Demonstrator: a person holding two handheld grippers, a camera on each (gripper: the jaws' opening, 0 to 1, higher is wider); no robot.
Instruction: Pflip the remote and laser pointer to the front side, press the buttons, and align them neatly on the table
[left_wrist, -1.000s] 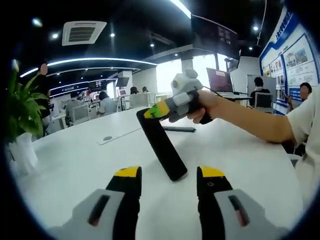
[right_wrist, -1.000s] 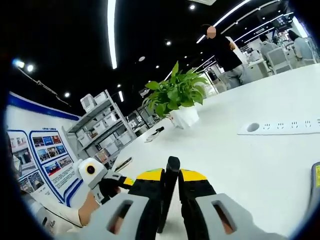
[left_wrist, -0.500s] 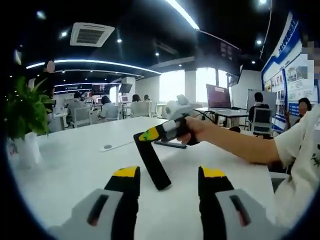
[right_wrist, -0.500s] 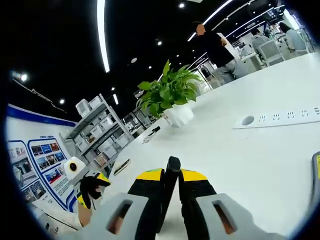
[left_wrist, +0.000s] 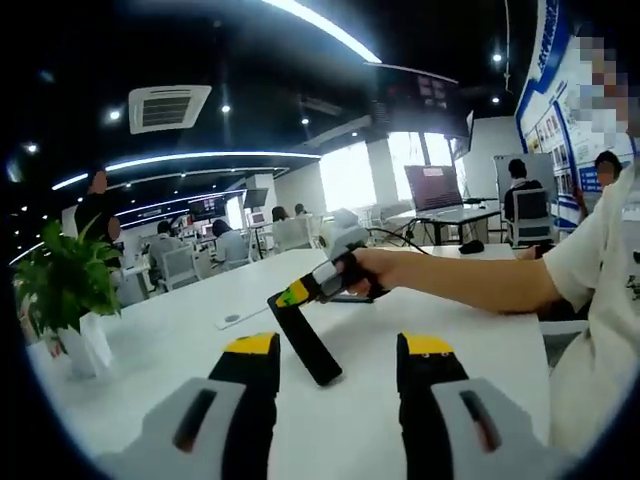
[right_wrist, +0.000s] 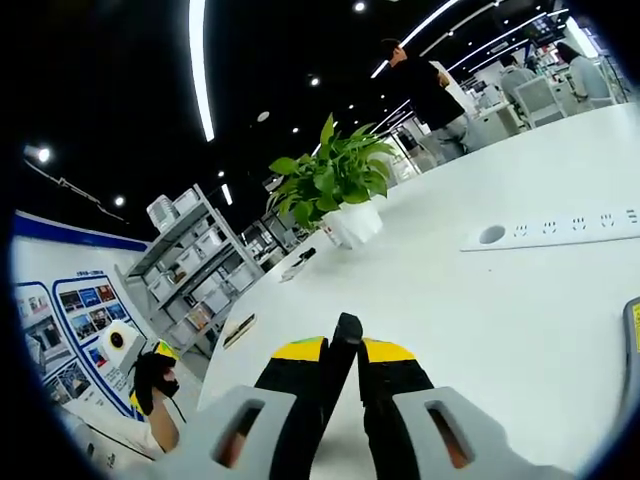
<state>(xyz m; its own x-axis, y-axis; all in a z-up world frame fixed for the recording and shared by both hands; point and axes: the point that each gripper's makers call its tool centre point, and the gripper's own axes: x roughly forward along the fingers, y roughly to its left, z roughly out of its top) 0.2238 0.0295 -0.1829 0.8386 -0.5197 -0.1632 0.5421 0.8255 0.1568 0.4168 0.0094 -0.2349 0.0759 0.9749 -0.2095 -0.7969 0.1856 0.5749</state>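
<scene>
Right gripper (left_wrist: 300, 292) jaws clamped on remote (left_wrist: 305, 340), held tilted, lower end touching bench (left_wrist: 160, 350). Left gripper (left_wrist: 338, 362) jaws apart, empty. Advice: lower remote slowly, face up, release once flat.

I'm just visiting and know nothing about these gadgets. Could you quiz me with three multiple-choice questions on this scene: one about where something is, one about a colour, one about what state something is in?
1. Where does the potted plant stand?
A. on the white table
B. on the floor
C. on a shelf

2. What colour are the tips of the left gripper?
A. red
B. yellow
C. blue

3. How is the black remote held by the right gripper?
A. lying flat
B. hanging in the air
C. tilted, lower end on the table

Answers: 1 A, its white pot rests on the tabletop. 2 B, both jaws end in yellow. 3 C, the jaws pinch its top end.
</scene>
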